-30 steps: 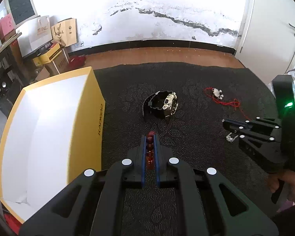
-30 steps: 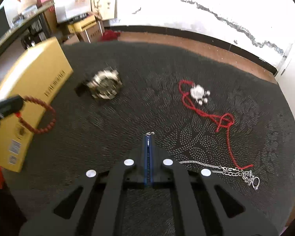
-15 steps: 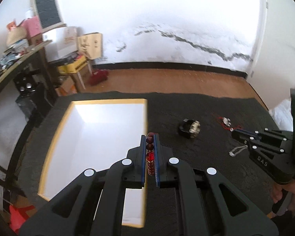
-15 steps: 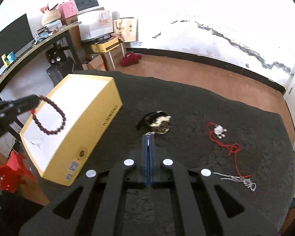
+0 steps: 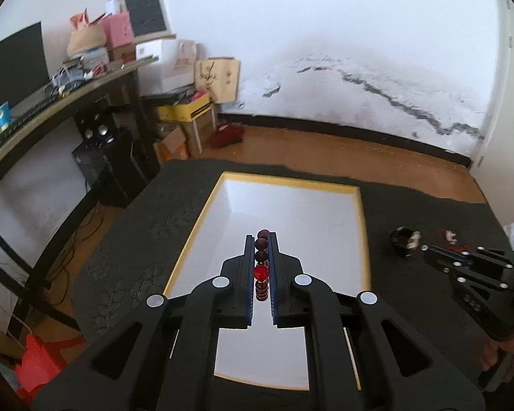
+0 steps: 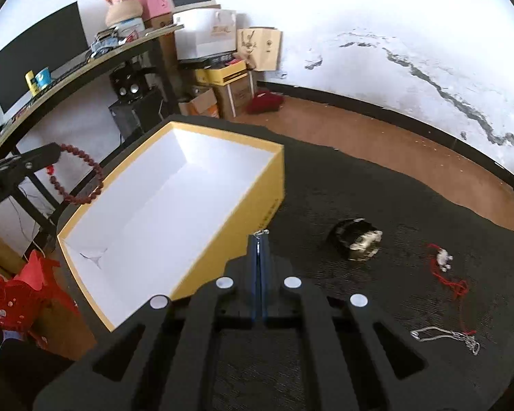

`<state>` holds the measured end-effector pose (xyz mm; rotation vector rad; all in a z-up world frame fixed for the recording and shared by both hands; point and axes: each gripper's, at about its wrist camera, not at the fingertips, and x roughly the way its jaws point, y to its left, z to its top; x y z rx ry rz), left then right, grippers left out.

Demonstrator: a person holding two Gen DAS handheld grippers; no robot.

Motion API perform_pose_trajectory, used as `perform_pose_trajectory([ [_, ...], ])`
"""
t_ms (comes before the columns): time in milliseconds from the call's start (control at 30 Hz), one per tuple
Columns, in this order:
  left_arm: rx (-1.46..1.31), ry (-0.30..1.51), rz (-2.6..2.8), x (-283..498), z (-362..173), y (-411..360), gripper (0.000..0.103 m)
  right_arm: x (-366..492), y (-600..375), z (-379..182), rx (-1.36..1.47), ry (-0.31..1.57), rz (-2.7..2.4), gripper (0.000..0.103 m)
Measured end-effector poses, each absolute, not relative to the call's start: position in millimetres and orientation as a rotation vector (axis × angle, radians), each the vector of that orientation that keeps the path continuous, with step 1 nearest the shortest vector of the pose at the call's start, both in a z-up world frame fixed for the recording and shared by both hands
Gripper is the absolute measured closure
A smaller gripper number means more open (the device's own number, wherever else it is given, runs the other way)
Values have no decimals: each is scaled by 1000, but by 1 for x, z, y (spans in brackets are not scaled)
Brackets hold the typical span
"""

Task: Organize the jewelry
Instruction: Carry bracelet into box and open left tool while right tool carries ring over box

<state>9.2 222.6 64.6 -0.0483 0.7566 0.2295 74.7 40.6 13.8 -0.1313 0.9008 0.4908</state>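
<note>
Bead bracelet held over the open box, ready to drop.

Yellow box (image 5: 362, 226) with white inside sits on the dark bench (image 6: 377, 202); the left hand-held gripper (image 5: 261, 239) pinches the red bead bracelet (image 6: 82, 174) above it, so opening the jaws seems next. The right hand-held gripper (image 6: 259, 239) is clamped on a small silver clasp. Watch (image 6: 358, 239), red cord charm (image 6: 443, 263) and silver chain (image 6: 445, 337) lie apart, clear of the drop.
</note>
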Motion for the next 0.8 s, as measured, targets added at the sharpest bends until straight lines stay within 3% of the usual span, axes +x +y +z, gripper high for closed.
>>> perform_pose_trajectory([
  [300,-119,987,228,59,-37,249,96,81,72,-2,-154,929,514,101],
  [800,-63,1109,233,66,-80,253,96,78,87,-9,-168,938,522,101],
])
